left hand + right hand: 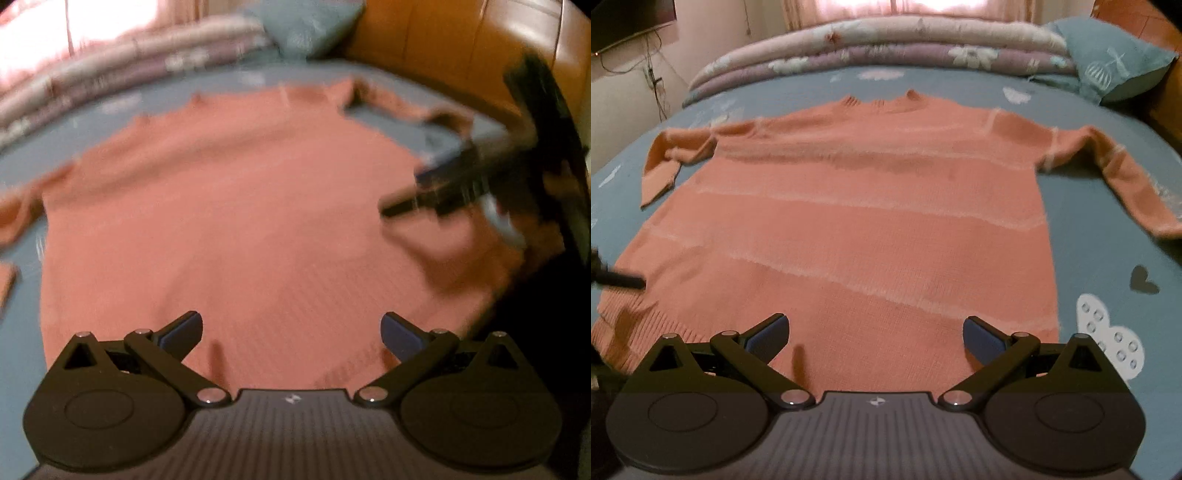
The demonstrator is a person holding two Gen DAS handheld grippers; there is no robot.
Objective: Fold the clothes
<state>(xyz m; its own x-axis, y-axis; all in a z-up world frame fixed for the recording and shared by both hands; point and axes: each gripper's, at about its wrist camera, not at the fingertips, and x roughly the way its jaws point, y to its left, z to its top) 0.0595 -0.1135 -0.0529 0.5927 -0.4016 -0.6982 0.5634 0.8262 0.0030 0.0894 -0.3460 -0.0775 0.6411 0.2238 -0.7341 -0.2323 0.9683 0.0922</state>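
Through my left view, my left claw (pixel 291 332) stands wide with nothing between its pads, hanging over the near hem of the pink sweater (pixel 236 206), which lies flat on the blue bed sheet (pixel 22 162). My right claw (pixel 439 192) juts in from the right edge over the sweater's side, dark and smeared, so its tips are hard to read here. A folded quilt (pixel 122 77) runs along the far edge of the bed, a blue pillow (pixel 314 26) sits in the far right corner against a wooden headboard (pixel 443 48), and the whole picture is blurred. Through my right view, my right claw (pixel 875 334) also gapes wide and empty above the hem of the sweater (pixel 857 206), whose sleeves spread toward both side edges of the bed sheet (pixel 1108 266). Bare sheet lies open to the right of the body. The quilt (pixel 879 48) and pillow (pixel 1115 59) bound the far edge. One finger of my left claw (pixel 626 280) pokes in at the left, mostly cut off.
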